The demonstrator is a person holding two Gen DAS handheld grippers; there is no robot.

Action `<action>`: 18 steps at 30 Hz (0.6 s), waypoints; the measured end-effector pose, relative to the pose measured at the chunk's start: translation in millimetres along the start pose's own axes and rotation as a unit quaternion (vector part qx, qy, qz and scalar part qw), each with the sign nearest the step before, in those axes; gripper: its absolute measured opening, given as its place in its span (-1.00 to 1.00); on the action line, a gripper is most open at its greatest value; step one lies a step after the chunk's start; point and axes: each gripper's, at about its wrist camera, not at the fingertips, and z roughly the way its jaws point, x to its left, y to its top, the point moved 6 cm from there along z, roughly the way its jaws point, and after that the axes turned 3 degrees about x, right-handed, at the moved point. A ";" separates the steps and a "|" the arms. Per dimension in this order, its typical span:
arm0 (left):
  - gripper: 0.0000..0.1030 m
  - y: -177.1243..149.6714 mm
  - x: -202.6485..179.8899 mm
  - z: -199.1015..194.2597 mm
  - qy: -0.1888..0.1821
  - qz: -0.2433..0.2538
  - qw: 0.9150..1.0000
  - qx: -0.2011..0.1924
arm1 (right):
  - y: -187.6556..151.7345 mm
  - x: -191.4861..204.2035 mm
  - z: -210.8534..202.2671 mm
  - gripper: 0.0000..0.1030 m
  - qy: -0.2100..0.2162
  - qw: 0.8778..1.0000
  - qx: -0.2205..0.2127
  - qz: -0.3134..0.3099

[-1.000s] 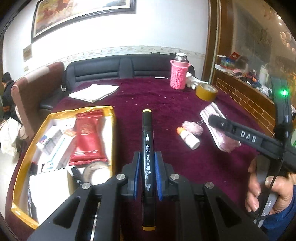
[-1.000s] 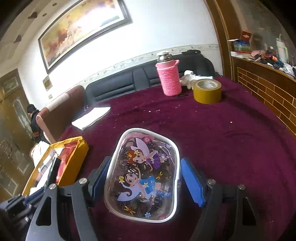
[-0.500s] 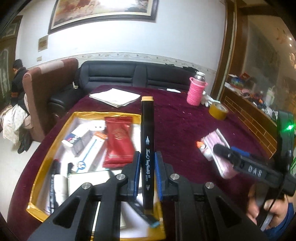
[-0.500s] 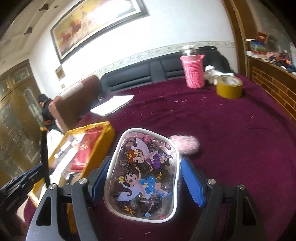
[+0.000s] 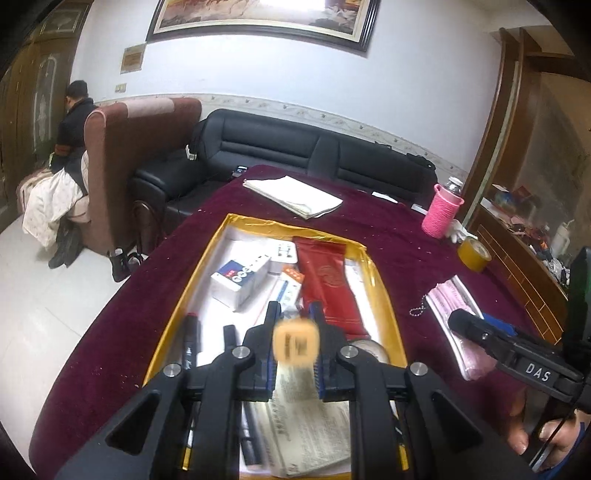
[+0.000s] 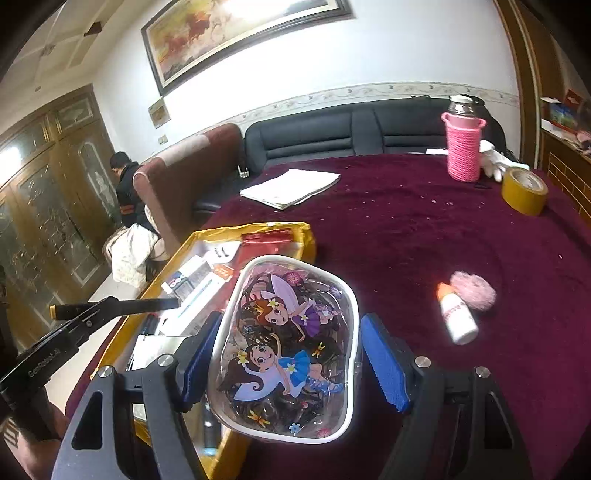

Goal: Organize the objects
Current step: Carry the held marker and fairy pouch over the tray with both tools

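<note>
The left gripper (image 5: 295,345) pinches a black marker (image 5: 295,343), orange-capped, above the glossy gold-rimmed box (image 5: 380,280). The right gripper (image 6: 291,354) clamps a clear, rounded cartoon-fairy pouch (image 6: 284,347) beside the box on burgundy velvet (image 6: 424,229).

Dim indoor light with a cool cast. Glare on the framed painting (image 5: 266,14) at twelve o'clock. Strong fisheye bending and black vignetting at the corners. Marker cap (image 5: 295,343) at centre, close and blurred; far shelves (image 5: 524,218) at three o'clock soft.
</note>
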 end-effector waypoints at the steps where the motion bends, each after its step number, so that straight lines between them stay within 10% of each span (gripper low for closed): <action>1: -0.72 0.2 3.5 2.3 -0.002 -0.004 1.000 0.004 | 2.7 4.0 2.2 0.56 0.000 1.000 0.001 -0.004; 18: -0.71 4.2 9.9 61.1 -0.018 0.000 0.997 0.070 | 11.0 44.6 80.2 0.56 -0.026 0.998 0.050 -0.037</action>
